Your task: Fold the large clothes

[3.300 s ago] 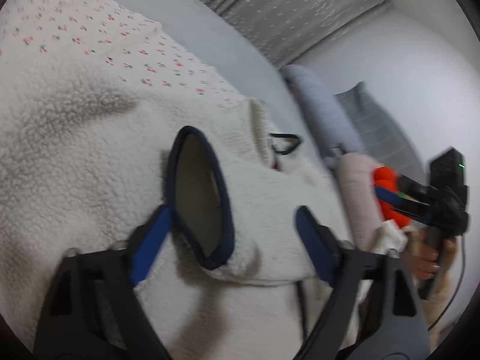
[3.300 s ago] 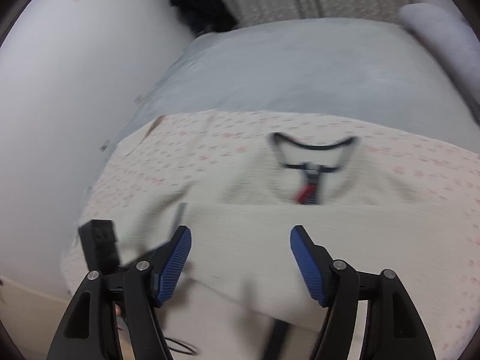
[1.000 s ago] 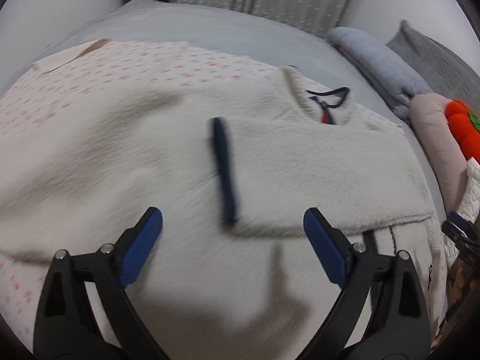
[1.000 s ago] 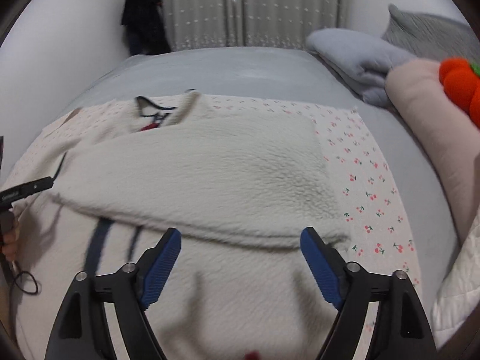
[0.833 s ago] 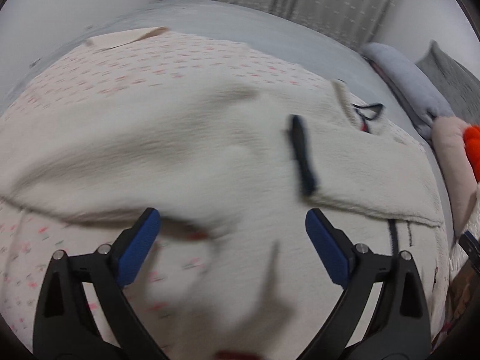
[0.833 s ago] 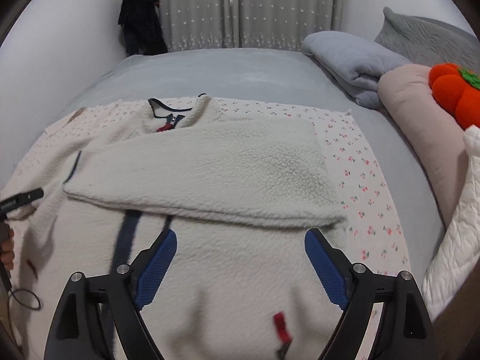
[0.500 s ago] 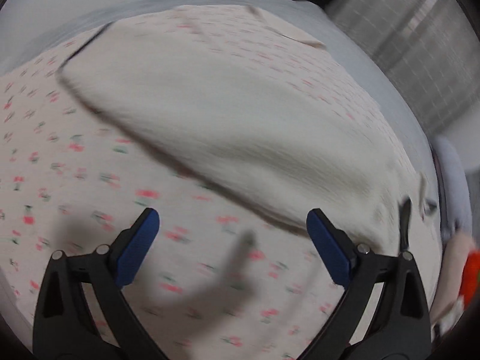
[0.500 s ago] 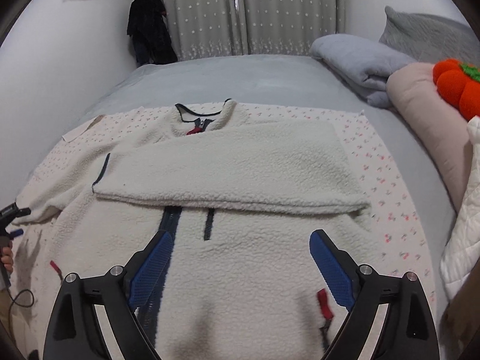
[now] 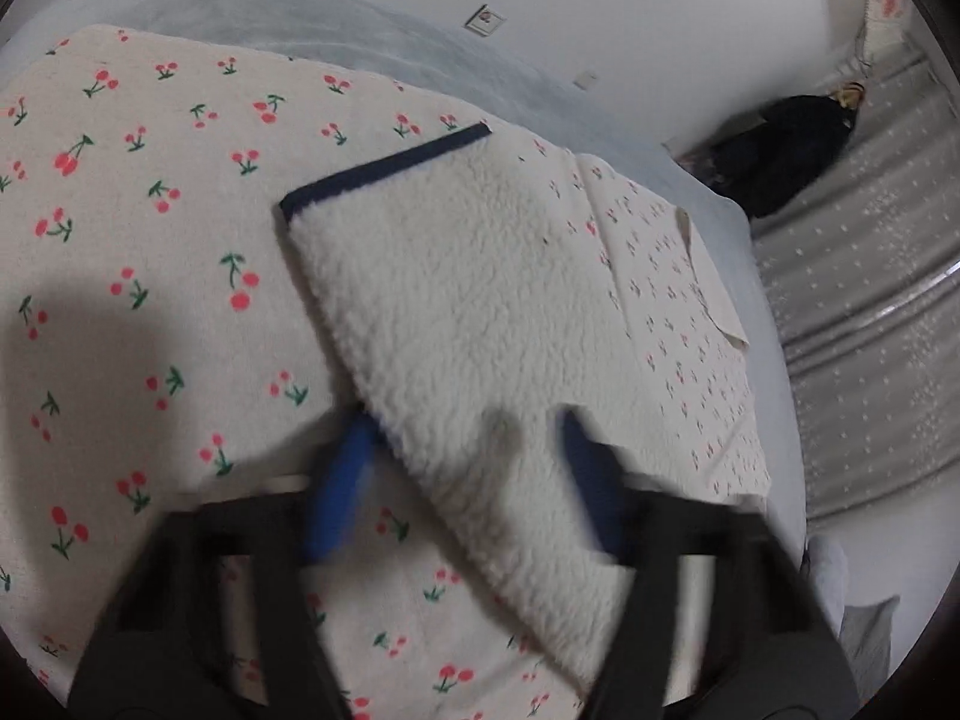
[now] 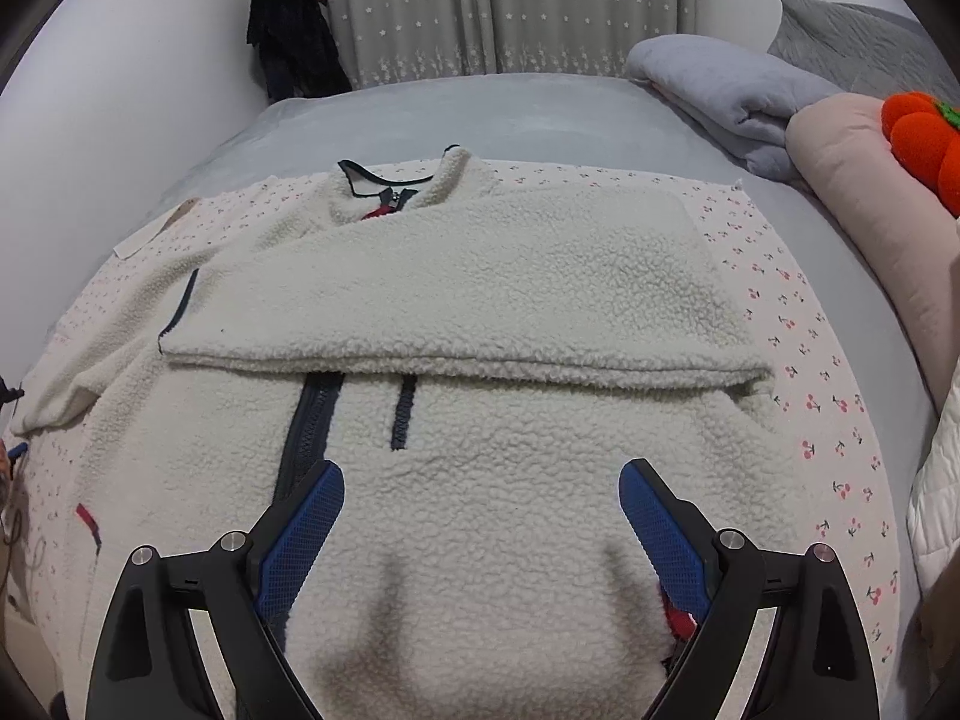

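A cream fleece jacket [image 10: 480, 480] with a navy zip lies face up on the bed. One sleeve [image 10: 450, 300] is folded across its chest. The other sleeve [image 9: 480, 300], with a navy cuff trim [image 9: 384, 171], stretches out flat over the cherry-print sheet [image 9: 150, 240]. My left gripper [image 9: 465, 474] straddles this sleeve partway along it. Its blurred jaws are closing, the fleece lies flat between them, and it is not bunched. My right gripper [image 10: 480, 516] hovers open over the jacket's lower front, with nothing between its fingers.
A folded grey blanket [image 10: 720, 96], a pink pillow [image 10: 858, 180] and an orange plush toy [image 10: 924, 138] line the bed's right side. A dark garment [image 10: 294, 42] hangs by the curtains. A wall runs close along the bed's left edge.
My left gripper swung from the jacket's chest out to the stretched sleeve, rolled, and its jaws narrowed around it. My right gripper drew back a little, still open.
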`<state>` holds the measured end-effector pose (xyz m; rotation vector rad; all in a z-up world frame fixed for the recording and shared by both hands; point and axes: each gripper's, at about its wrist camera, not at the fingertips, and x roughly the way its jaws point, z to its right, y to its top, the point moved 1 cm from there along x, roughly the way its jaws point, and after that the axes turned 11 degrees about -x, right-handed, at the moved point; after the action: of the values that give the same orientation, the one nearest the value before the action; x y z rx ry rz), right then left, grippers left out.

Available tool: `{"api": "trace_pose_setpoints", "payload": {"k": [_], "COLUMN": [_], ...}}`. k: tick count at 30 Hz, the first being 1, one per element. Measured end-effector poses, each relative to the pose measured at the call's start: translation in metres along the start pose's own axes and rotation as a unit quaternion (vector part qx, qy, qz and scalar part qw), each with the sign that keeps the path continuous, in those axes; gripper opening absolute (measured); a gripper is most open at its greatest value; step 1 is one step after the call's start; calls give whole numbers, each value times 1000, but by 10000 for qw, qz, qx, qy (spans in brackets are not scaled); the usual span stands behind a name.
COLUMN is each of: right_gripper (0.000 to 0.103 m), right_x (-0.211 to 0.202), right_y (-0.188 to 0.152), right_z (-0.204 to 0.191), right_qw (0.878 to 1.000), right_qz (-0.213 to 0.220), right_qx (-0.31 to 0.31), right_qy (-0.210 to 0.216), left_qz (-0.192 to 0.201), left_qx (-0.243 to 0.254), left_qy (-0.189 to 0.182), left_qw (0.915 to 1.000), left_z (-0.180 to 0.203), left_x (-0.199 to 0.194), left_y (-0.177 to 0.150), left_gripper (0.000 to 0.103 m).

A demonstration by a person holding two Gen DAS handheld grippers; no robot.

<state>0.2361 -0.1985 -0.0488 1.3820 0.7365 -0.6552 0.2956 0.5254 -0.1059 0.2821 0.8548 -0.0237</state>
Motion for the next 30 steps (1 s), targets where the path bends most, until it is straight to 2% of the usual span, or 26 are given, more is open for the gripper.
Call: {"api": "trace_pose_setpoints", "payload": {"k": [1, 3, 4, 7, 10, 14, 18, 21, 24, 30], "right_gripper": [95, 95, 95, 95, 95, 95, 95, 95, 95, 95], "right_x": [1, 2, 2, 1, -4, -14, -23, -26, -27, -24], "right_y": [-1, -1, -2, -2, -2, 1, 2, 2, 0, -6], "right_z": [2, 7, 9, 16, 24, 36, 50, 64, 79, 107], "right_qw": [10000, 9999, 9999, 9997, 9990, 9976, 9961, 9942, 9914, 9843], "right_qz": [-2, -15, -17, -1, 75, 243, 359, 425, 476, 534], "right_qx": [36, 128, 159, 261, 430, 635, 801, 988, 1215, 1658], "right_qy": [3, 11, 15, 13, 75, 110, 65, 98, 137, 278], "left_qz": [-90, -28, 20, 209, 274, 207, -44, -324, -676, -1435], "left_qx": [-72, -158, -52, 689, 1366, 2053, 2672, 3009, 3409, 4201], "left_qy": [47, -77, -225, -508, -841, -1354, -1792, -2030, -2214, -2484], "left_qw": [9999, 9998, 9997, 9961, 9867, 9691, 9468, 9312, 9112, 8609], "left_z": [5, 14, 23, 71, 121, 189, 246, 275, 301, 323], "left_x": [3, -6, -14, -41, -68, -100, -126, -136, -142, -146], "left_y": [2, 0, 1, -14, -44, -101, -174, -223, -280, -403], "left_gripper": [18, 16, 16, 14, 13, 13, 13, 13, 13, 13]}}
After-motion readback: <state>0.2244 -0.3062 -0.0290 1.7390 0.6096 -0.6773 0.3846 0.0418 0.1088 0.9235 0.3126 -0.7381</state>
